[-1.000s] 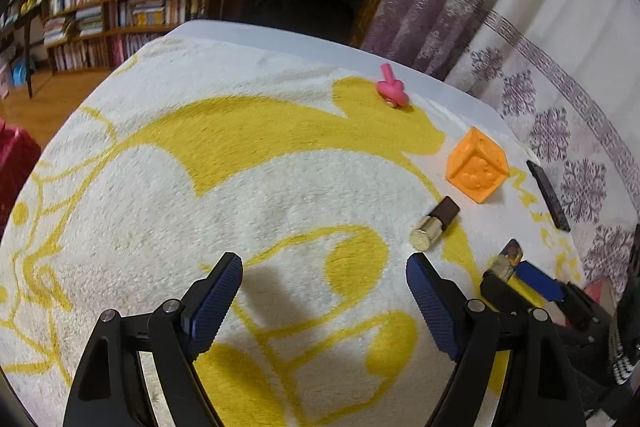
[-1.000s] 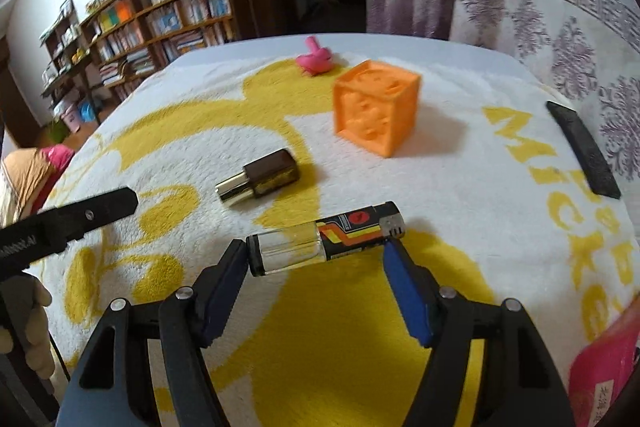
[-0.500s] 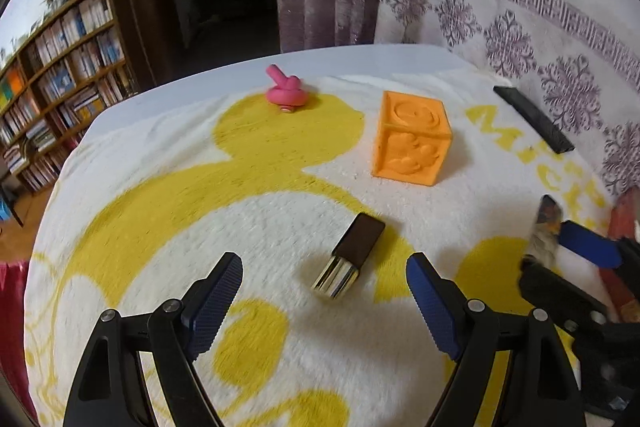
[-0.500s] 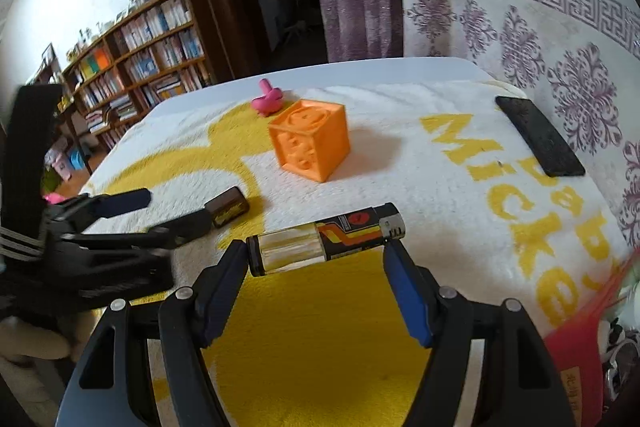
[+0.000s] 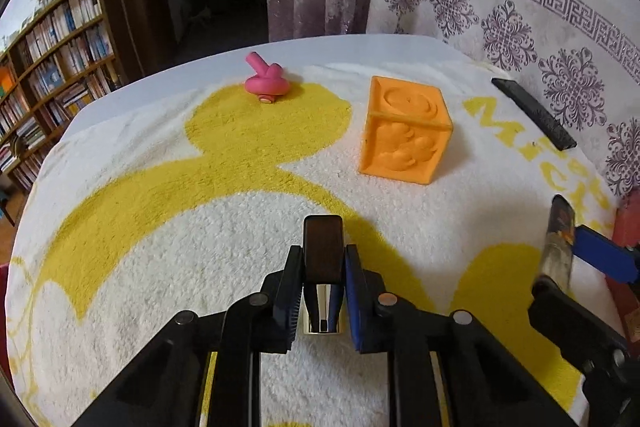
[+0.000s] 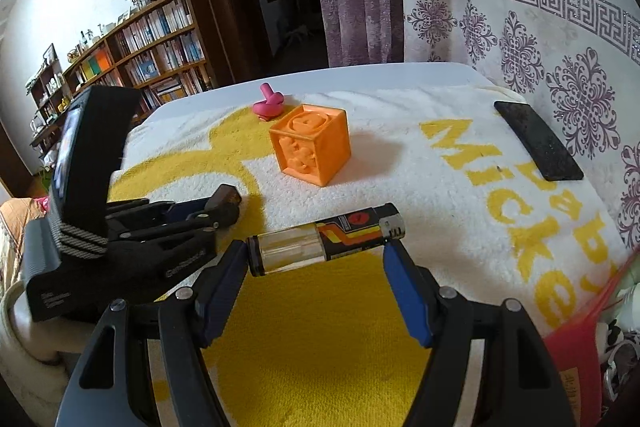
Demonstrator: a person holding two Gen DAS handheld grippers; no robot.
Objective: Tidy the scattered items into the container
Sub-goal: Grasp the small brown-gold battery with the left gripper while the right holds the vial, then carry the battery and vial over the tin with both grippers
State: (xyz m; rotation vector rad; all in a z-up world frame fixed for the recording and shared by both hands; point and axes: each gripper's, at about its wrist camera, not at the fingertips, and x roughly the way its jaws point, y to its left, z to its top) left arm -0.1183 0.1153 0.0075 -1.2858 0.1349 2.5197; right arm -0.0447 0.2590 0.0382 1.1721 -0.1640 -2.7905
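Note:
My left gripper point(image 5: 322, 263) is shut on a brown-and-gold lipstick point(image 5: 322, 255), which lies on the yellow-and-white towel point(image 5: 160, 227). My right gripper point(image 6: 316, 251) holds a lighter point(image 6: 326, 243) crosswise between its fingertips, above the towel. The lighter point(image 5: 558, 239) also shows at the right edge of the left wrist view. An orange cube point(image 5: 404, 135) and a pink spinning top point(image 5: 266, 83) sit farther back. The left gripper point(image 6: 192, 223) shows at left in the right wrist view. A red container point(image 6: 580, 339) is at the right edge.
A black remote point(image 6: 536, 147) lies on the towel's far right. A patterned curtain point(image 5: 520, 27) hangs behind the table. Bookshelves point(image 6: 152, 51) stand at the far left.
My left gripper has moved forward to the lipstick and shut on it. My right gripper has kept hold of the lighter and drifted slightly right.

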